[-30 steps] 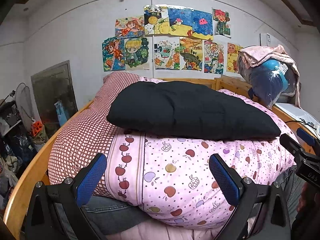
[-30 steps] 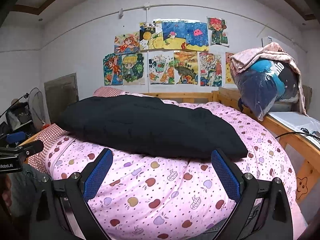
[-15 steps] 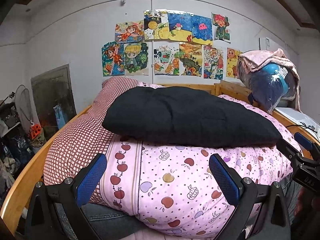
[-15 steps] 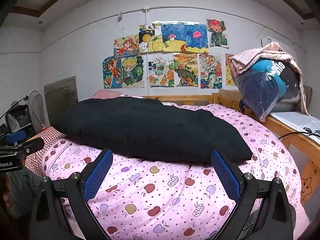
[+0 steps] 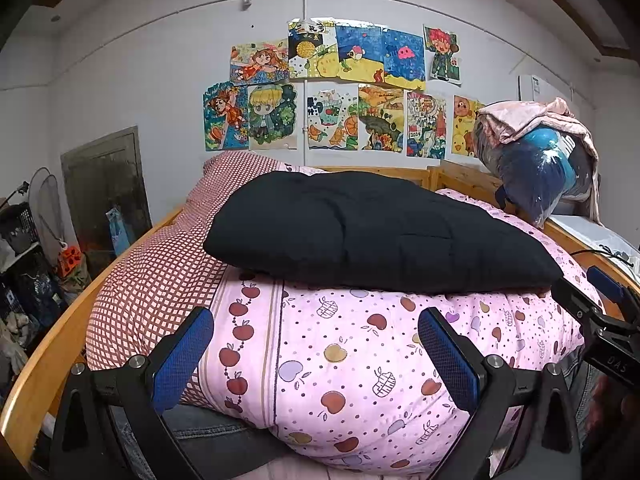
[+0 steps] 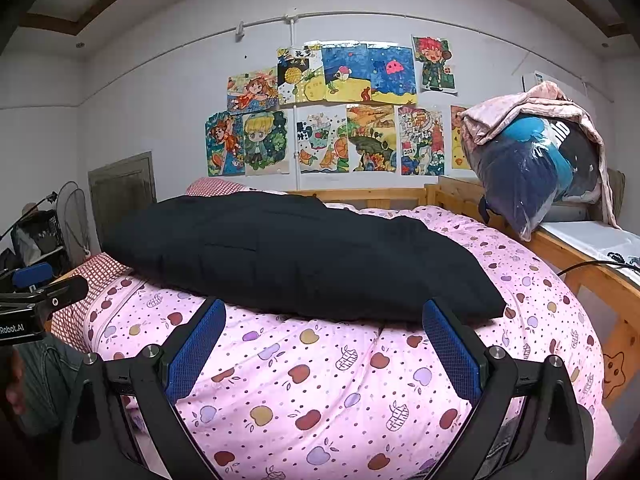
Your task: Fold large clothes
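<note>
One black padded garment lies folded flat on top of a bulging pink apple-print quilt, filling the middle of both views; in the right wrist view it runs from 9 o'clock across to about 4 o'clock. The quilt sits heaped on a wooden bed, with one red-checked cover beside it at 9 o'clock in the left view.

The left gripper hangs before the quilt's near face, its two blue-padded fingers spread wide and holding nothing. The right gripper is likewise spread wide and empty, its fingers just below the garment's near edge.

On the wall at 12 o'clock hang about a dozen children's drawings. At 2 o'clock one clear plastic bag of blue bedding sits under a pink blanket.

The left view alone shows blue denim under the quilt at 7 o'clock and the right gripper entering at 4 o'clock. The right view alone shows the left gripper at 9 o'clock, and an orange star sticker on the bed frame at 4 o'clock.
</note>
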### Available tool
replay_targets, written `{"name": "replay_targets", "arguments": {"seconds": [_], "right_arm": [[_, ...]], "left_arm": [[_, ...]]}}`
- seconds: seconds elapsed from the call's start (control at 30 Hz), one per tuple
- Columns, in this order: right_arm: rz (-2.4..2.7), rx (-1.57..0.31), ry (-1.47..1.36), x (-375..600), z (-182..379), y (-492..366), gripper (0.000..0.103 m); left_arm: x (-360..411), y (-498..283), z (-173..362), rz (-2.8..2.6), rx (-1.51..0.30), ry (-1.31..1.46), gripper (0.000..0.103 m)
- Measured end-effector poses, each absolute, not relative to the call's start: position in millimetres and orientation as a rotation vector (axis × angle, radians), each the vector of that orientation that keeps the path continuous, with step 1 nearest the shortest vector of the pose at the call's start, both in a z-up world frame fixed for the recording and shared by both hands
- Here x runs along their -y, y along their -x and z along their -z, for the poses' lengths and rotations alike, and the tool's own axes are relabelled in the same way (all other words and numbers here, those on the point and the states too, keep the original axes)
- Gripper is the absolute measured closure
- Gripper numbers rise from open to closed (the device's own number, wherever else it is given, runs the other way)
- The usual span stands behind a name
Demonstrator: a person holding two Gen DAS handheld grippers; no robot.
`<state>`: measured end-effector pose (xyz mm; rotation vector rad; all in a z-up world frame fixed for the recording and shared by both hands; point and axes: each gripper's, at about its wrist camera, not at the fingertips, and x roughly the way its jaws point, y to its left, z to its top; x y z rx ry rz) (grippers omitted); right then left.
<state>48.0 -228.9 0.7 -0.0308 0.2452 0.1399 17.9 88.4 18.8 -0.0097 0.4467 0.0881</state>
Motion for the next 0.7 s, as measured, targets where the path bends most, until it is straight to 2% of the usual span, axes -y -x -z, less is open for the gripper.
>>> {"name": "replay_targets", "arguments": {"seconds": [0.7], "right_arm": [[-0.139,-0.241,0.03,228.3,-1.4,-44.5,0.006]], "left_arm": [[-86.3,-15.1,-19.5,-0.088,-0.445,0.009,0.0]]}}
